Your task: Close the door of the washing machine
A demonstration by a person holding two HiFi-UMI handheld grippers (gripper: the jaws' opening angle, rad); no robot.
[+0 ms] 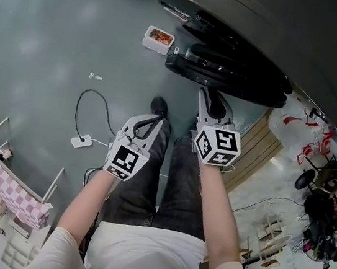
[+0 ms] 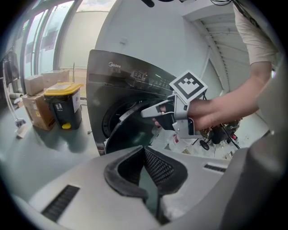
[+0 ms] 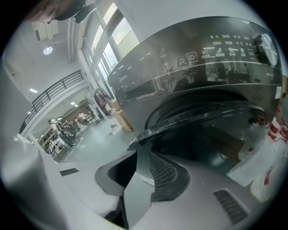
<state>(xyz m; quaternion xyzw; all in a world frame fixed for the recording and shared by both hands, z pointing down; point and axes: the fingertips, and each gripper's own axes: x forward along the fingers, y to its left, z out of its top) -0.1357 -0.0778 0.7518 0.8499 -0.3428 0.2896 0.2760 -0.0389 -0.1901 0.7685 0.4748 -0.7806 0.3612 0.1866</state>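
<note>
The washing machine (image 1: 284, 35) is a big dark grey box with a smooth, faintly glossy metal skin. It stands at the top right of the head view on a shiny grey-green floor (image 1: 57, 39). Its curved control panel (image 3: 216, 49) carries pale symbols and a round ribbed dial (image 3: 265, 45). The door (image 1: 227, 77) is a thick round disc, black and glassy with a bright rim. It is swung out from the round drum opening and stands open just ahead of the person's knees. The right gripper (image 1: 213, 100), pale grey hard plastic with a black-and-white marker cube (image 1: 217, 145), reaches up to the door's lower rim. Its fingers (image 3: 164, 173) have dark pads with a fine mesh texture and stand partly apart, with a wedge-shaped gap between them. The door's edge sits right at their tips; whether the pads press on it cannot be told. The left gripper (image 1: 151, 123) hangs lower over dark jeans (image 1: 168, 181), well short of the door. Its fingers are drawn close, with only a thin slit between them and nothing in it. On the floor lie a small white rectangular tray (image 1: 159, 37) of reddish food and a white plug block (image 1: 81, 141) on a looping black cable. A crinkled white plastic bag (image 1: 295, 128) with red print lies beside the machine.
</note>
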